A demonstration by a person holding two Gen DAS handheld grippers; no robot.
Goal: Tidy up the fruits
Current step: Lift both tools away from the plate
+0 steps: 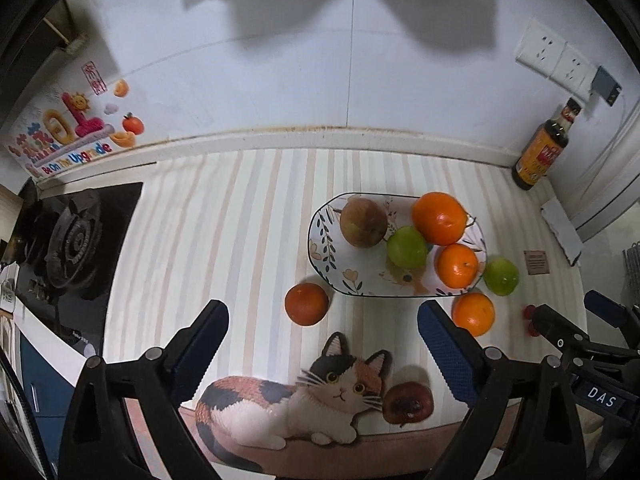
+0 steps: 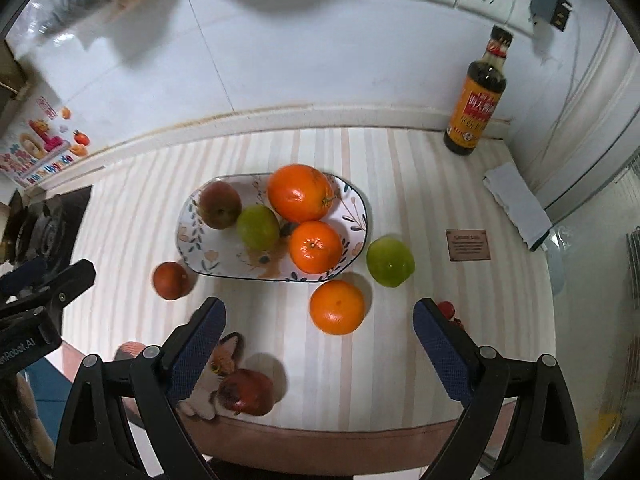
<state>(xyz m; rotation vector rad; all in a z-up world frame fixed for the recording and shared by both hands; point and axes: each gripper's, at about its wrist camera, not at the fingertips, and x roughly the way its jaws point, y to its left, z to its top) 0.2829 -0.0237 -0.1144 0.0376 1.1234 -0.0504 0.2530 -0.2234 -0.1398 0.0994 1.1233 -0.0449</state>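
Note:
A patterned oval plate (image 1: 326,254) (image 2: 192,250) holds a brownish apple (image 1: 363,223), a green fruit (image 1: 407,247), a large orange (image 1: 439,218) and a smaller orange (image 1: 457,265). Loose on the striped mat lie a dark orange (image 1: 306,303) (image 2: 172,280), an orange (image 1: 473,313) (image 2: 337,306), a green fruit (image 1: 501,276) (image 2: 390,263) and a dark red apple (image 1: 408,403) (image 2: 247,392). My left gripper (image 1: 322,340) is open and empty, short of the dark orange. My right gripper (image 2: 320,340) is open and empty, just short of the loose orange.
A soy sauce bottle (image 2: 478,94) stands at the back right by the wall. A gas burner (image 1: 68,244) is at the left. A cat-shaped mat (image 1: 296,400) lies at the front edge. A small brown card (image 2: 468,245), folded cloth (image 2: 516,204) and small red object (image 2: 446,309) lie right.

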